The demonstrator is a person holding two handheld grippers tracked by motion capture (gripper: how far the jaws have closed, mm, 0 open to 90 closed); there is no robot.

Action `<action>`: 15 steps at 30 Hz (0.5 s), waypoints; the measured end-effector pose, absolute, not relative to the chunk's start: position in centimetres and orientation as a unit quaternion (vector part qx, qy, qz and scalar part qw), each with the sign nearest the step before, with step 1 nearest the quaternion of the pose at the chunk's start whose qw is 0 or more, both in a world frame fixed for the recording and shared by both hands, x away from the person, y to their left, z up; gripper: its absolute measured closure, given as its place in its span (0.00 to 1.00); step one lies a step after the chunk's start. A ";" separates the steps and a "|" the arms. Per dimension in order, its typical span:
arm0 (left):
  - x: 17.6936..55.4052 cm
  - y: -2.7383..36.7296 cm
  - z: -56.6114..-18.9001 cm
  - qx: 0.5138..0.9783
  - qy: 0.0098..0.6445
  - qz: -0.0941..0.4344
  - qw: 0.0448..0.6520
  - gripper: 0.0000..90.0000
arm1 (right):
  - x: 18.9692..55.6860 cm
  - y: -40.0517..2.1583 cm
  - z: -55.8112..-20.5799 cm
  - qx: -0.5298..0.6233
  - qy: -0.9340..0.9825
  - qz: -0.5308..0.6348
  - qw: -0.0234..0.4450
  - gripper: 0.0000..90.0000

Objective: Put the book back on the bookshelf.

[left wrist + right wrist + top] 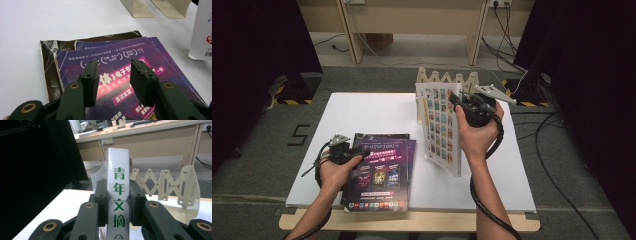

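The right gripper (458,107) is clamped on the spine of a white-backed magazine with a grid of small coloured pictures on its cover (441,127), held upright above the far right part of the white tabletop (372,110). In the right gripper view the two black jaws press against either side of the white spine (118,195), which carries green characters running down it. The magazine's lower corner hangs just over the table surface — whether it touches cannot be told.

Just behind the held magazine stands a pale wooden accordion-style book rack (447,80), its cream dividers (186,186) upright near the table's far edge.

The left gripper (362,152) sits low over a small stack of purple-covered magazines with white and pink lettering (379,172), lying flat at the near left of the table. In the left gripper view its jaws stand apart with nothing between them, the pads (91,80) hovering over the top cover (120,75). Beneath the top copy a second purple cover and a dark brown one (50,65) are fanned slightly to the side.

The two magazines — held and stacked — are well apart.
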State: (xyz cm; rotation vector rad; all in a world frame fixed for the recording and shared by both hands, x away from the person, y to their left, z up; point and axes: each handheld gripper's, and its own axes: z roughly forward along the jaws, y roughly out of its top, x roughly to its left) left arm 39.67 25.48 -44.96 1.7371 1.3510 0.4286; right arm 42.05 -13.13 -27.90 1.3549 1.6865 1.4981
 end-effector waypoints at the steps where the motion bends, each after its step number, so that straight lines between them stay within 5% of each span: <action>1: 39.7 25.5 -45.0 0.698 0.543 0.172 0.435 0.64 | 42.1 -13.3 -27.9 0.497 0.621 0.550 0.256 0.83; 15: 39.5 25.8 -45.4 0.696 0.546 0.169 0.435 0.64 | 42.2 -14.1 -27.1 0.502 0.611 0.547 0.276 0.83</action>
